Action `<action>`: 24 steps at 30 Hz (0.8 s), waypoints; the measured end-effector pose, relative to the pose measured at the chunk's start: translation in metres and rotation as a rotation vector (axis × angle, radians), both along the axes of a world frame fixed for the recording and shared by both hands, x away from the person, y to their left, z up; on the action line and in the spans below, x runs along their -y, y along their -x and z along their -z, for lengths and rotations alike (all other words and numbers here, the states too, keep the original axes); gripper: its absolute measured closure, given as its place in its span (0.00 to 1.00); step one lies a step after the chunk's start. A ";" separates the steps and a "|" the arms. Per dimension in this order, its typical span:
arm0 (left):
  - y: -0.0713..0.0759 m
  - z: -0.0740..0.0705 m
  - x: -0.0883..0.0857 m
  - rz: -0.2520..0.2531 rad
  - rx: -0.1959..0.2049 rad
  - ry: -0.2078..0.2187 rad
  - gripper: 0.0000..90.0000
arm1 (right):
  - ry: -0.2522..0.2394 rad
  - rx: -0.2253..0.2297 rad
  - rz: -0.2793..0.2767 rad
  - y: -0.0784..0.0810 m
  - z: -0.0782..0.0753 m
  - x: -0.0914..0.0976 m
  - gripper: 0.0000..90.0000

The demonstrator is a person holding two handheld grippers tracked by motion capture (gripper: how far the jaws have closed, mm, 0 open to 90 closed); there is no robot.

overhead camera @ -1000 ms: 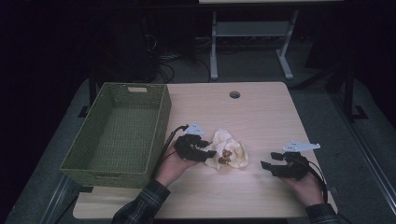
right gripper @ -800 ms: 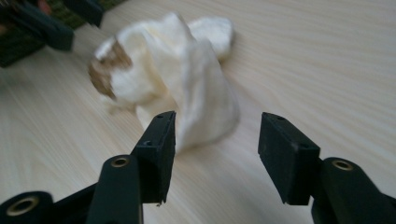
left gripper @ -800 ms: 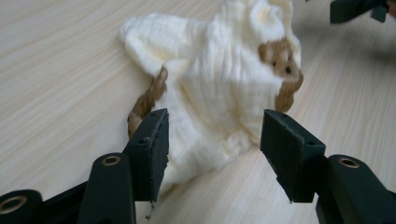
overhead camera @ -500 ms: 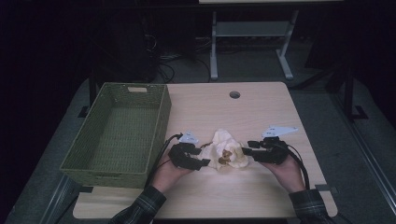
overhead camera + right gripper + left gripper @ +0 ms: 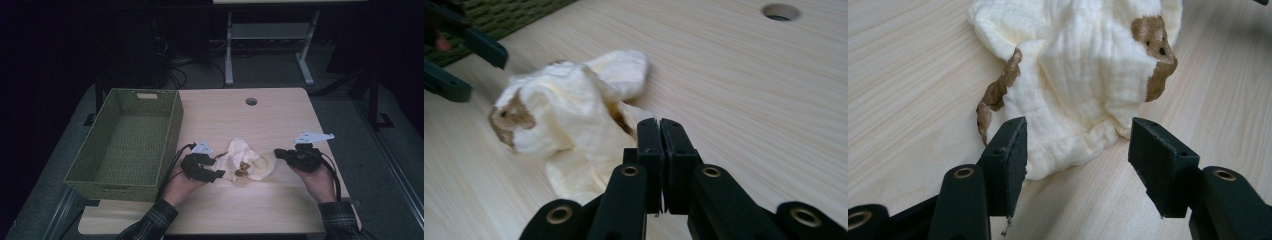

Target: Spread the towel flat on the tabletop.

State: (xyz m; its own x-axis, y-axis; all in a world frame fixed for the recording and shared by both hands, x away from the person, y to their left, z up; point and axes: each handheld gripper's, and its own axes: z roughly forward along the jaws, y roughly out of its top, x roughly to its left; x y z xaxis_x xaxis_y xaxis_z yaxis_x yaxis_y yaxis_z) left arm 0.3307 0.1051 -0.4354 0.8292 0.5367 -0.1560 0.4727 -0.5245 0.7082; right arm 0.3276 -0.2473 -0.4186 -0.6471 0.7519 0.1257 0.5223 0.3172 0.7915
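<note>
My left hand-held gripper (image 5: 1075,150) gapes wide at the cloth (image 5: 1083,85); right hand-held gripper (image 5: 659,135) looks pinched closed, perhaps on its edge. Soft, light; I'd grab hems.

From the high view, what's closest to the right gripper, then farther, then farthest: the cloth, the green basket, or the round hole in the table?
1. Cloth, just left of the right gripper.
2. Round hole, farther up the table.
3. Green basket, on the far left.
</note>
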 end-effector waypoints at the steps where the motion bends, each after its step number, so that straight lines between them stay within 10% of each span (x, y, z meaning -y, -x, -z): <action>1: 0.000 0.000 0.000 0.003 0.003 -0.007 0.44 | 0.008 0.002 0.010 0.001 0.000 0.006 0.98; 15: -0.006 0.000 0.001 -0.022 0.028 -0.022 0.49 | 0.125 -0.029 0.246 0.011 0.020 0.093 0.98; 24: 0.006 -0.001 0.034 0.089 0.015 0.017 0.56 | 0.118 0.014 0.232 0.015 0.013 0.082 0.74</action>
